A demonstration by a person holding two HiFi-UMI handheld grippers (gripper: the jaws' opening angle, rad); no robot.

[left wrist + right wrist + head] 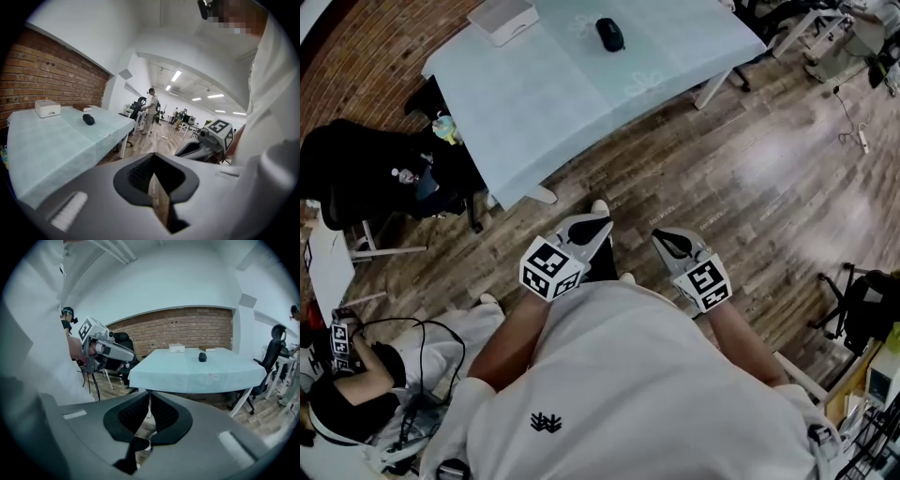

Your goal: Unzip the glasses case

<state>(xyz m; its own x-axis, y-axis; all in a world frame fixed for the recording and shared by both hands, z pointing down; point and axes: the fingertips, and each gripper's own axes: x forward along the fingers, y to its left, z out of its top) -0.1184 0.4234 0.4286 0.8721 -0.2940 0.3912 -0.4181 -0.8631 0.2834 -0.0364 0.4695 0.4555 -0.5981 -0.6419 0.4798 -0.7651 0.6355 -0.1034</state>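
Wood floor separates the person from the pale-covered bench (581, 103), where the dark glasses case (609, 35) lies well ahead, lengthwise roughly away from them; the left hand-held gripper (604, 223) and right hand-held gripper (660, 235) are both closed and empty, the left probably slightly nearer.

The glasses case (609, 35) is a small, dark, rounded oval lying flat on the pale blue-green worktop (572, 103). It sits toward the far side, at about 12 o'clock in the head view. Its zip is too small to make out.
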